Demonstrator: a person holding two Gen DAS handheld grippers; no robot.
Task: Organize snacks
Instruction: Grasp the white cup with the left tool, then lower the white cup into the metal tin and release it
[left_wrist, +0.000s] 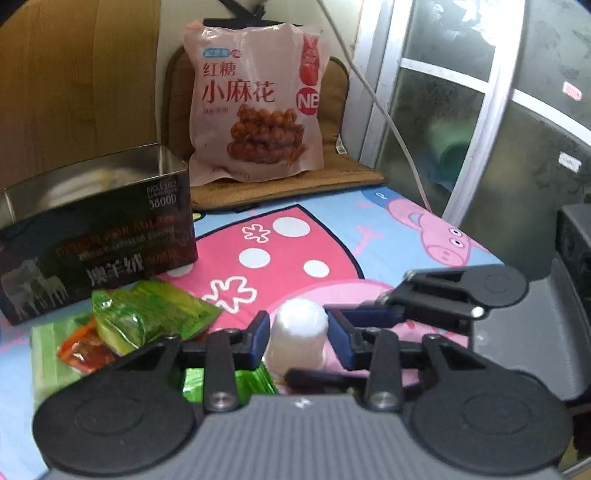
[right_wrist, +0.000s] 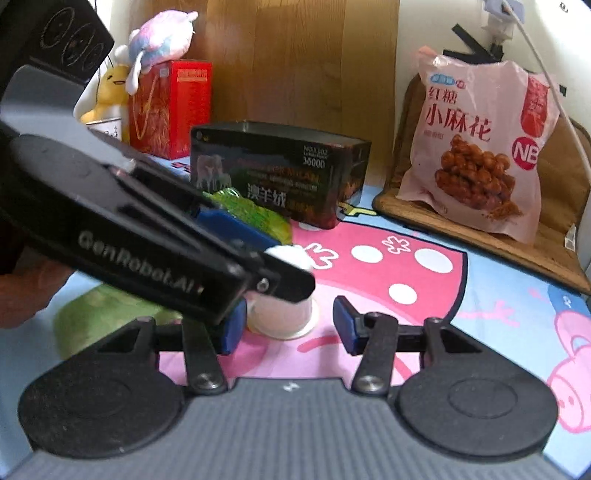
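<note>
A small white cup (left_wrist: 300, 325) stands rim-down on the cartoon mat (left_wrist: 332, 236). My left gripper (left_wrist: 299, 338) is shut on it, one blue pad against each side. In the right wrist view the left gripper (right_wrist: 282, 260) reaches in from the left and grips the cup (right_wrist: 280, 317) near its top. My right gripper (right_wrist: 288, 328) is open just in front of the cup, with a gap at its right pad. An open black tin box (left_wrist: 99, 236) stands to the left, with green snack packets (left_wrist: 147, 314) and a red packet (left_wrist: 85, 350) in front of it.
A large pink bag of twists (right_wrist: 480, 147) leans on a brown cushion (right_wrist: 554, 236) at the back. A red gift bag (right_wrist: 170, 107) and plush toys (right_wrist: 162, 33) stand at the far left. A white cable (left_wrist: 391, 122) hangs beside a glass door (left_wrist: 436, 122).
</note>
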